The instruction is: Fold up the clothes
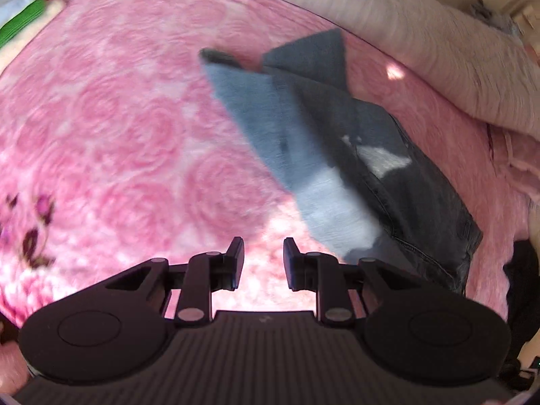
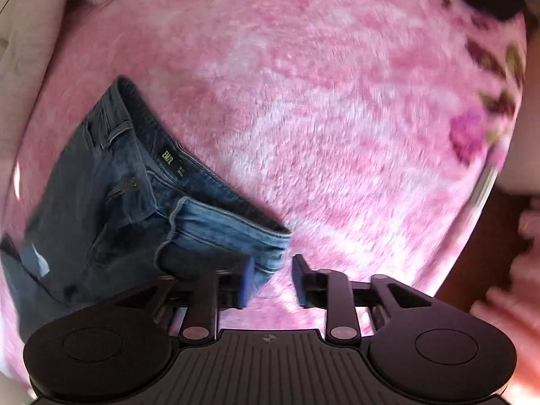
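A pair of blue jeans (image 1: 337,141) lies on a pink rose-patterned blanket (image 1: 118,118). In the left wrist view the legs stretch away up the frame and the waist end lies at the lower right. My left gripper (image 1: 264,263) is open just left of the jeans, with only blanket between its fingers. In the right wrist view the jeans (image 2: 111,195) show their waistband and a label, lying at the left. My right gripper (image 2: 272,278) is open, and the waistband corner reaches into the gap by its left finger (image 2: 246,281).
A pale beige cushion or quilt (image 1: 422,40) borders the blanket (image 2: 320,118) along the far right. A green and white object (image 1: 23,13) sits at the top left corner. Something black (image 1: 523,290) lies at the right edge. Dark floral print (image 2: 486,101) marks the blanket's right side.
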Available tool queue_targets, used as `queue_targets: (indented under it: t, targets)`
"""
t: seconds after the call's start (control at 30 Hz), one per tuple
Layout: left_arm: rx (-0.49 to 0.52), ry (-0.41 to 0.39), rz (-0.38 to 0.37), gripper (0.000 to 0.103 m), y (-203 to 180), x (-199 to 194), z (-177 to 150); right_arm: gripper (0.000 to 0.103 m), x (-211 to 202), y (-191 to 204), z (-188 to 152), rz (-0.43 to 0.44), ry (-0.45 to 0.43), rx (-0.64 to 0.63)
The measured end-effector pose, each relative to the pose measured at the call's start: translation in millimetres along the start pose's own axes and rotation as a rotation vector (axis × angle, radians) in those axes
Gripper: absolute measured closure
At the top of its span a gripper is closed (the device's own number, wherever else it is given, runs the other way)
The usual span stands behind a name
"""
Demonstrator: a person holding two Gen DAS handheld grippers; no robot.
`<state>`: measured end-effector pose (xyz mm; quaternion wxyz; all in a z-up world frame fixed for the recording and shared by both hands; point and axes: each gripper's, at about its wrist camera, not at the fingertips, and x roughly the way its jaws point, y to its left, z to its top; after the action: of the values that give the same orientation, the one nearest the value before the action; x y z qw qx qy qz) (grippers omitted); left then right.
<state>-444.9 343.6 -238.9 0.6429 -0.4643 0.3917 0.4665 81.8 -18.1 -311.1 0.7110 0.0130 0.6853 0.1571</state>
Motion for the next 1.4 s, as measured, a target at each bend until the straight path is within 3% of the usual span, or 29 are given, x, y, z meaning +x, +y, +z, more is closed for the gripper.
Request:
queue_targets:
  t: [0.13, 0.27, 0.53, 0.7, 0.8, 0.87, 0.93, 1.0, 1.07, 1.13, 1.23, 1.4]
  targets:
    - [0.069, 0.0, 0.001, 0.076, -18.5, 21.4, 38.9, 0.061, -11.9, -7.2, 17.0, -0.031, -0.105, 0.087]
    - [0.094, -0.003, -0.008, 0.071, -40.4, 56.9, 97.1, 0.06, -14.0, -4.5, 50.3, 0.006, -0.138, 0.184]
    - [0.077, 0.056, 0.009, 0.068, -98.7, 161.7, 220.0, 0.059, 1.7, 67.7, 68.2, 0.104, -0.132, 0.055]
    - [0.097, 0.042, 0.083, 0.064, -140.1, 214.9, 289.4, 0.059, 13.6, 112.7, 71.9, 0.157, -0.111, -0.044]
    - [0.11, 0.035, 0.118, 0.062, -158.6, 240.7, 322.1, 0.059, 18.4, 111.1, 67.6, 0.137, -0.09, -0.031]
    - [0.128, 0.034, 0.149, 0.054, -170.0, 257.0, 339.6, 0.059, 20.7, 104.5, 66.0, 0.113, -0.082, -0.011]
    - [0.161, 0.062, 0.223, 0.05, -177.6, 277.6, 348.5, 0.059, 21.8, 96.6, 64.8, 0.085, -0.077, 0.014]
    - [0.197, 0.102, 0.309, 0.053, -181.6, 299.1, 353.0, 0.059, 20.1, 89.7, 62.3, 0.059, -0.071, 0.038]
    - [0.216, 0.126, 0.344, 0.074, -175.2, 309.0, 351.6, 0.059, 18.1, 85.4, 63.6, 0.042, -0.068, 0.061]
    - [0.2, 0.118, 0.309, 0.096, -163.5, 300.0, 349.7, 0.059, 15.7, 84.6, 64.7, 0.038, -0.063, 0.073]
    - [0.195, 0.075, 0.221, 0.097, -144.5, 266.8, 346.4, 0.059, 15.9, 87.7, 66.7, 0.045, -0.055, 0.071]
    - [0.068, -0.112, 0.11, 0.098, -54.2, 130.7, 296.9, 0.059, 25.7, 104.4, 67.0, 0.074, -0.034, 0.04]
